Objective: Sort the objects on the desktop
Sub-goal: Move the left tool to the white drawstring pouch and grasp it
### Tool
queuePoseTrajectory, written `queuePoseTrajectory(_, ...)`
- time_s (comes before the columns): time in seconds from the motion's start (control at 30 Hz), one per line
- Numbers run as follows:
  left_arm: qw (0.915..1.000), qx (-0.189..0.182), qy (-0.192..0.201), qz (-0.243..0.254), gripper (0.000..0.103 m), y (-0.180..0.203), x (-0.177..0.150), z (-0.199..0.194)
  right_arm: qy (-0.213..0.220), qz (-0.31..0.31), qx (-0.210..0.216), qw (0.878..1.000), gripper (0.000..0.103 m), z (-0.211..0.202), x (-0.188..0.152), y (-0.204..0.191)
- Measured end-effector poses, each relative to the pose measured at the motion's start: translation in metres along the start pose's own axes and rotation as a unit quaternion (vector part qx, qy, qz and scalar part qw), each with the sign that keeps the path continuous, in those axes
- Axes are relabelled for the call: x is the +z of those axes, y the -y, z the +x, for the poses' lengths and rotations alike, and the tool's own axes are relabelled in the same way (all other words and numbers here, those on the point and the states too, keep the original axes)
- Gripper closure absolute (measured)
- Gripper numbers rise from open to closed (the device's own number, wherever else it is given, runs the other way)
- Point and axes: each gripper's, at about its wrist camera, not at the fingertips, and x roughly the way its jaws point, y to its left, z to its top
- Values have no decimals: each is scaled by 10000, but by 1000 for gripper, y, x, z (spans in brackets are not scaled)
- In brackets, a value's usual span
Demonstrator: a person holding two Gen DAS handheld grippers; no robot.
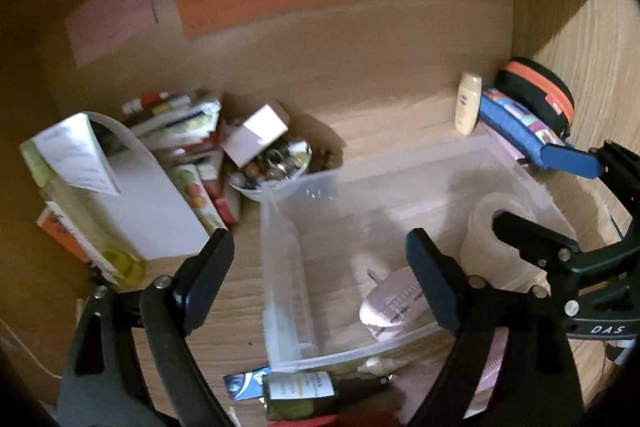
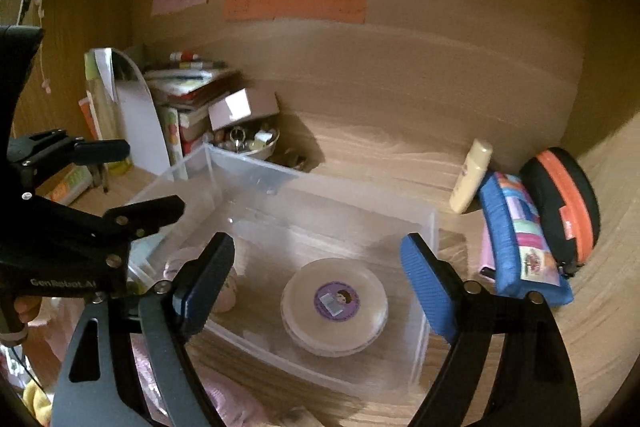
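Two items are seen lying inside the clear rectangular plastic bin point(image 2: 280, 211): a round, flat roll of translucent tape with a purple centre label point(image 2: 334, 306), directly ahead of and below the right gripper point(image 2: 320, 267), and a pale oval object with printed text point(image 1: 394, 305), just inside the right-hand finger of the left gripper point(image 1: 320, 263). Both grippers are held wide apart with nothing between their jaws.

Several things outside the bin are judged to be the ones left to sort. To the right of the right gripper, a cream squeeze bottle point(image 2: 471, 175) leans upright, with a blue fabric pencil case with a patchwork panel point(image 2: 520, 243) just beside it and a black zip pouch with an orange band point(image 2: 564, 205) against the case on its far side. Below the left gripper, near the bin's nearest wall, a dark green bottle with a white label point(image 1: 316, 391) lies on its side.

The squeeze bottle is judged light, smooth and rather slippery; it would best be taken across its middle with moderate pressure. The pencil case is judged soft and yielding, so a pinch across its narrow width near the centre should hold. The dark bottle, whose material cannot be told, is judged heavier and should be gripped at its body, not its neck.
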Motion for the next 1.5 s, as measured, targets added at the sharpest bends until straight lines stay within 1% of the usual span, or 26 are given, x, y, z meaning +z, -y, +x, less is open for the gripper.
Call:
queuePoseTrajectory(0.1,9998,3,170,-70,11,-4,-2,-14,102,-65,-44,9999,20,-12,-1,-3)
queuePoseTrajectory(0.3,9985,-9,489,-250,11,-16,-9,-43,340,-259,-334,9985,20,-43,-7,-10)
queuePoseTrajectory(0.37,9977,-7,576,-360,11,-22,-12,-53,424,-288,-366,9980,20,-54,-10,-12)
queuePoseTrajectory(0.47,9968,5,656,-463,10,-31,-19,-66,438,-260,-312,9982,20,-67,-13,-15)
queuePoseTrajectory(0.57,9963,6,654,-565,9,-37,-29,-77,336,-272,-288,9987,20,-75,-17,-20)
queuePoseTrajectory(0.67,9960,-19,598,-660,7,-42,-39,-85,253,-325,-410,9983,20,-80,-23,-27)
queuePoseTrajectory(0.83,9963,-19,530,-669,7,-39,-59,-96,268,-319,-419,9983,19,-97,-35,-35)
queuePoseTrajectory(0.97,9969,-11,488,-617,7,-33,-74,-104,351,-384,-533,9972,11,-111,-48,-41)
queuePoseTrajectory(1.13,9964,-75,407,-734,5,-36,-93,-111,346,-314,-580,9972,10,-120,-63,-37)
queuePoseTrajectory(1.27,9956,-210,214,-886,4,-40,-109,-108,214,-166,-573,9980,10,-119,-73,-26)
queuePoseTrajectory(1.37,9958,-299,7,-860,4,-36,-121,-99,81,-55,-583,9983,10,-114,-82,-18)
queuePoseTrajectory(1.5,9938,-599,-414,-838,4,-27,-143,-84,-208,47,-578,9981,10,-100,-97,-10)
